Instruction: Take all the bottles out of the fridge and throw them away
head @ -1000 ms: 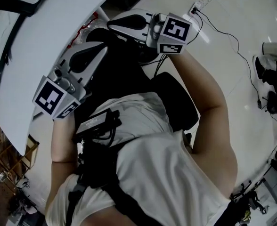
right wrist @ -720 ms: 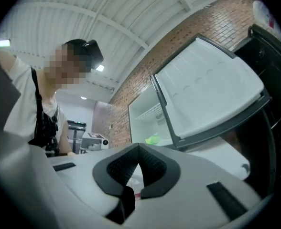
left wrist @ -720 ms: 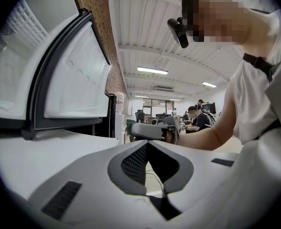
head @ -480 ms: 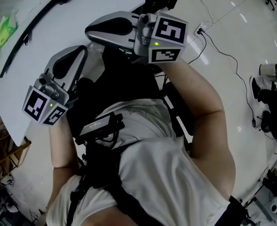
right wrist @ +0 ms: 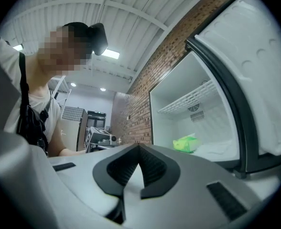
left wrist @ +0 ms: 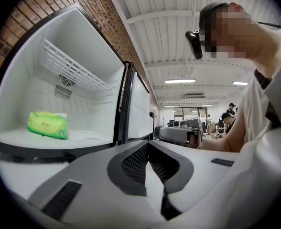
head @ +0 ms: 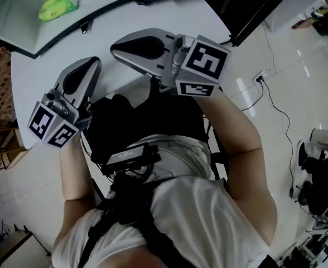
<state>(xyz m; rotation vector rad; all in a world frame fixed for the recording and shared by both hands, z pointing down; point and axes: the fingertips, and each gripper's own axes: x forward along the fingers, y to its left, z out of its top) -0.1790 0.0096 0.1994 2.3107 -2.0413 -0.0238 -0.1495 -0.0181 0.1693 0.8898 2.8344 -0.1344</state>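
- Here, the fridge (left wrist: 83, 51) stands open. Its one visible compartment holds only a green soft pack (left wrist: 47, 124), which lies on the compartment floor toward the back wall, below the white wire rack (left wrist: 73, 70).
- Bottles: none shows inside the fridge, in front of it, or in either claw. Where they are cannot be told, and no bin is in view.
- Left claw (left wrist: 148, 146): jaws closed together with nothing between them, held in front of the fridge opening.
- Right claw (right wrist: 139, 149): jaws likewise pressed together and empty, also in front of the fridge, beside its open door (right wrist: 264, 80).
- Progress, as a judgement: the removal of bottles looks complete as far as this compartment shows. Parts of the fridge outside the views may hold more. What is left is at most a check of any hidden shelf or door pocket.
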